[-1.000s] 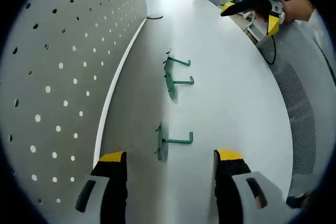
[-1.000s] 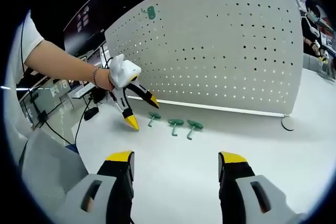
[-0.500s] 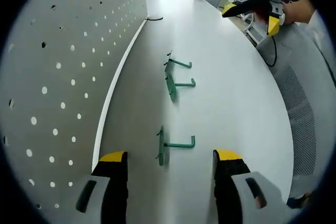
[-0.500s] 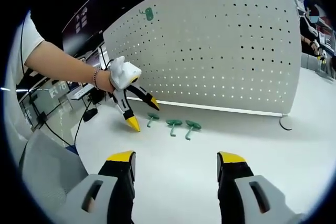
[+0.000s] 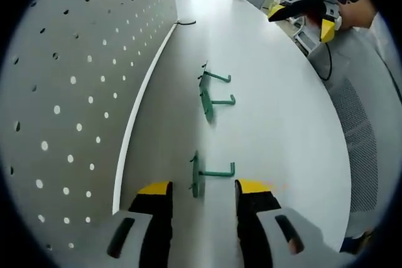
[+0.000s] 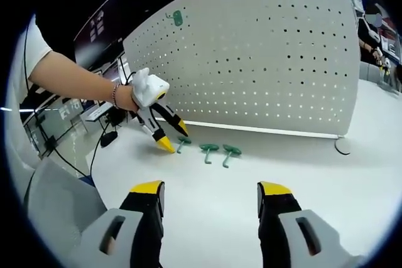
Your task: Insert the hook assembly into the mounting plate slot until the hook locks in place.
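As seen from the left gripper view: left gripper (image 5: 201, 196), yellow-tipped black jaws apart, held low over a white tabletop (image 5: 270, 92). Nearest green plastic hook on a flat base plate (image 5: 205, 172) lies on the tabletop just ahead of the jaw tips, in line with the gap, not touched. Two more green hooks (image 5: 211, 92) lie farther along, close together. White perforated pegboard panel (image 5: 75, 73) stands upright along the left of the table. Right gripper (image 5: 308, 10), jaws apart, held in a person's hand at upper right, well away from the hooks.

Right gripper view: right gripper (image 6: 210, 192), jaws apart, nothing between them, above the tabletop (image 6: 301, 161). Left gripper (image 6: 164, 136), gripped by a hand (image 6: 124, 97), points down, one yellow tip just beside the leftmost of three green hooks (image 6: 182, 142); the other two (image 6: 220, 151) lie to its right. One green hook piece (image 6: 176, 18) hangs near the pegboard's (image 6: 264, 48) top left.
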`<state>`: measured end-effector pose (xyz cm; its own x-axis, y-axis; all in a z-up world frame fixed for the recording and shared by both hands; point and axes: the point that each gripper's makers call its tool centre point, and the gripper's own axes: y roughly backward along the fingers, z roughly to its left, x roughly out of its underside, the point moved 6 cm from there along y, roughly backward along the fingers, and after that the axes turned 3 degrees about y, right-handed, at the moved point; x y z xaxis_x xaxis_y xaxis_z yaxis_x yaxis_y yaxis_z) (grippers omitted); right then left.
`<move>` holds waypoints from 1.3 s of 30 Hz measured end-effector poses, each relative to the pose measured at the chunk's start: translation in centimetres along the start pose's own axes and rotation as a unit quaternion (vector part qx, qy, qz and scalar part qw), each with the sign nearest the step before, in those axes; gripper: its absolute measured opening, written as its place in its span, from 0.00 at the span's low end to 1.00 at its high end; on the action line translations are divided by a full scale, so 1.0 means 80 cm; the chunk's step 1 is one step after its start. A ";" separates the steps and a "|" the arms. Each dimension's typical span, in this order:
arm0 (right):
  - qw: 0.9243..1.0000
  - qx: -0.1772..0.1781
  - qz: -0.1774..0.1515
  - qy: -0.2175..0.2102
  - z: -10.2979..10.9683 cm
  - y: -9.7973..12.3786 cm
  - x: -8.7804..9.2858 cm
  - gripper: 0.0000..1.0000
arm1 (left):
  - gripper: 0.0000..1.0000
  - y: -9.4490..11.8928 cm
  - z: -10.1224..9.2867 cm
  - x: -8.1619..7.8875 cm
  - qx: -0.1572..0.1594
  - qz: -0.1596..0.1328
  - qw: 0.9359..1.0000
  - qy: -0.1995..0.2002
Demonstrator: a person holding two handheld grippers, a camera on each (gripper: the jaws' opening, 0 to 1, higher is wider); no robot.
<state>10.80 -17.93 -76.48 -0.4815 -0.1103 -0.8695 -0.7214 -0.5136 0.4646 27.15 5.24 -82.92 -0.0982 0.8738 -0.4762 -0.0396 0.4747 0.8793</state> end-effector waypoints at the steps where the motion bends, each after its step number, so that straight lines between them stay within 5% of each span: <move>1: 1.000 0.000 -0.001 -0.001 0.000 0.000 0.000 0.57 | 0.39 0.000 -0.001 0.000 -0.001 0.000 1.000 0.001; 5: 1.000 -0.006 -0.001 -0.002 0.001 -0.001 0.001 0.56 | 0.29 0.001 -0.003 0.001 -0.005 -0.001 1.000 0.001; 26: 1.000 0.006 -0.018 -0.004 -0.004 0.002 -0.006 0.56 | 0.09 0.000 0.008 -0.001 -0.043 0.002 0.999 0.018; 39: 1.000 0.005 -0.023 -0.008 -0.005 0.002 -0.008 0.56 | 0.05 0.001 0.009 0.001 -0.049 -0.002 0.998 0.027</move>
<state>11.14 -18.27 -75.91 -0.4555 -0.0739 -0.8872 -0.7477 -0.5092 0.4263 27.87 5.41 -82.91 -0.1509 0.8638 -0.4806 -0.1365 0.4633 0.8756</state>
